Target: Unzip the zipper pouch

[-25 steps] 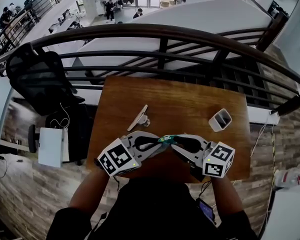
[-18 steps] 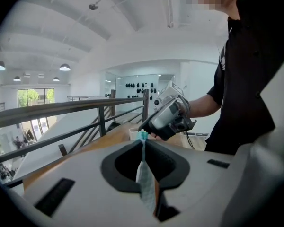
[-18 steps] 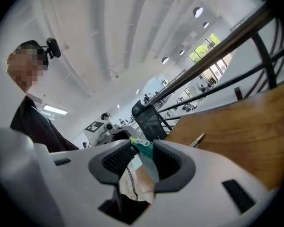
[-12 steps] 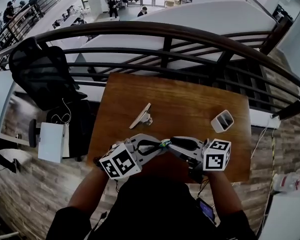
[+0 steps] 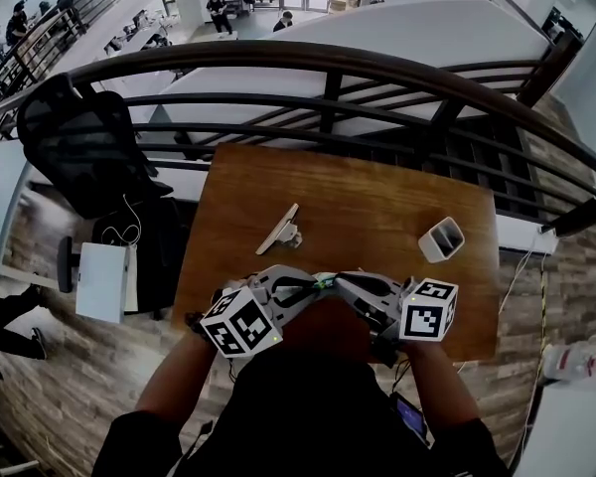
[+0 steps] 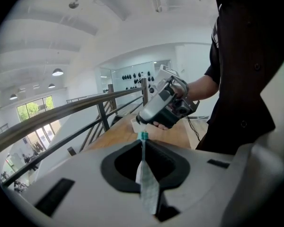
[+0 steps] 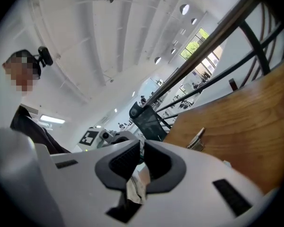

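Pinching a small pouch [image 5: 325, 282] between two hand-held tools, a person stands at the near edge of a wooden table [image 5: 358, 192]. From overhead, the left gripper [image 5: 313, 286] and right gripper [image 5: 336, 285] meet tip to tip above that edge. Only a scrap of teal shows between them, so the pouch is off the table and held in the air. On the bare tabletop, well apart from the work, lie a pale stand [image 5: 279, 233] and a white cup [image 5: 438, 238]. A dark railing [image 5: 328, 66] runs behind the table, a black chair [image 5: 79, 147] waits at the left, and the floor is brick-patterned. The left gripper view shows that tool's jaws pressed together on a thin grey-green strip of the pouch, with a teal zipper end [image 6: 143, 136] poking out at the tip and the other gripper just beyond it. The right gripper view shows jaws that have just been closing, now clamped on a pale crumpled bit, apparently the pouch's other end or its pull. No opened gap in the zipper is visible anywhere. Both grips look set, and the unzipping itself appears still to come.
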